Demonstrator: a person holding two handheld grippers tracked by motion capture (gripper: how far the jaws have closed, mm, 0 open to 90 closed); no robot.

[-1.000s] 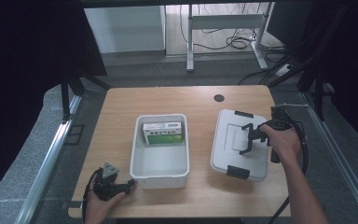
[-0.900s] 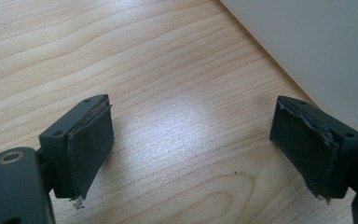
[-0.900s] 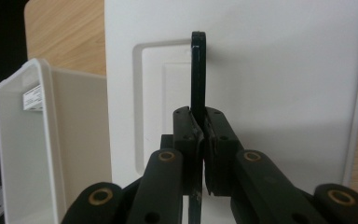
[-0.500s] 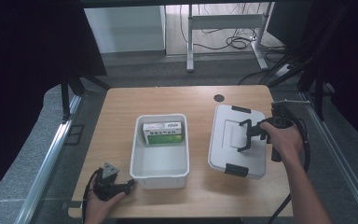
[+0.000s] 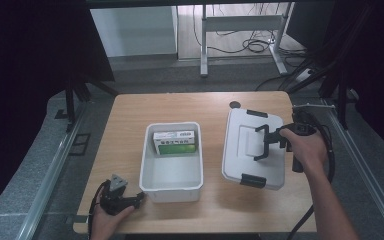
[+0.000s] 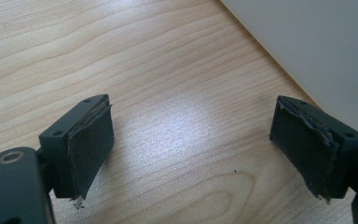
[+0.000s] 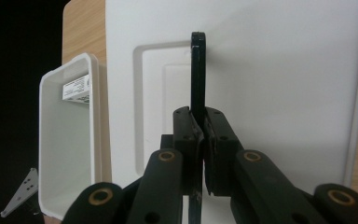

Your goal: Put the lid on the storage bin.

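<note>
A white lid (image 5: 252, 147) with black clips is lifted and tilted above the right half of the table. My right gripper (image 5: 272, 142) is shut on the lid's black handle (image 7: 197, 70), which stands upright between the jaws. An open white bin (image 5: 171, 175) sits at the table's middle, and a green and white box (image 5: 176, 141) lies at its far end. My left gripper (image 5: 136, 198) rests open on the wood by the bin's near left corner, with nothing between its pads (image 6: 91, 140). The bin's wall (image 6: 317, 42) rises just beside it.
A small dark round spot (image 5: 235, 105) marks the far edge of the wooden table (image 5: 125, 130). Cables trail from both grippers. Beyond the table stand a metal frame (image 5: 240, 22) and floor cables. Dark curtains flank both sides.
The right gripper has raised the lid by its handle and shifted it slightly left and away. The left gripper has stayed where it was.
</note>
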